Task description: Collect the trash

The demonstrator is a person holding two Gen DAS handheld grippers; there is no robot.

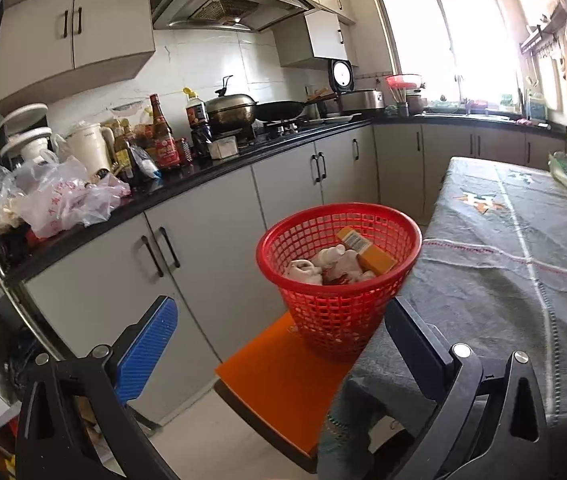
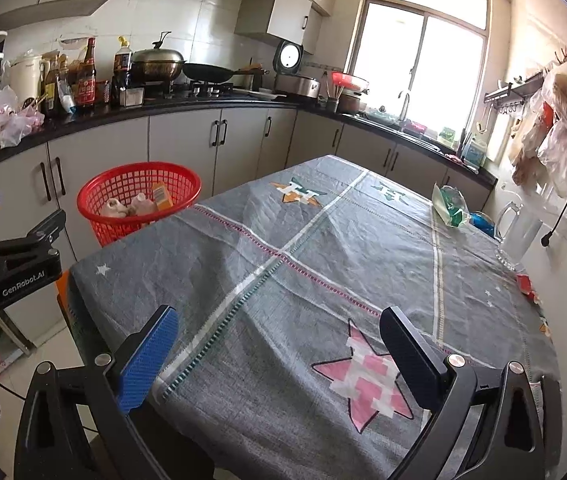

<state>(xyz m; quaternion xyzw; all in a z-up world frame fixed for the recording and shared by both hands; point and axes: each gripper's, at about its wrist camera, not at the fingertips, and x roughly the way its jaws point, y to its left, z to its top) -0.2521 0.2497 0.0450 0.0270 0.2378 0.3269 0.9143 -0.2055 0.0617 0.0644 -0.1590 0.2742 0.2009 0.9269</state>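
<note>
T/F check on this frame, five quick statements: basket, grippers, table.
1. The red basket already holds trash. True.
2. The basket stands on the kitchen counter. False: it sits on an orange stool beside the table.
3. The right gripper is shut on a wrapper. False: it is open and empty.
4. The left gripper is open. True.
5. A green wrapper lies on the table's far side. True.
</note>
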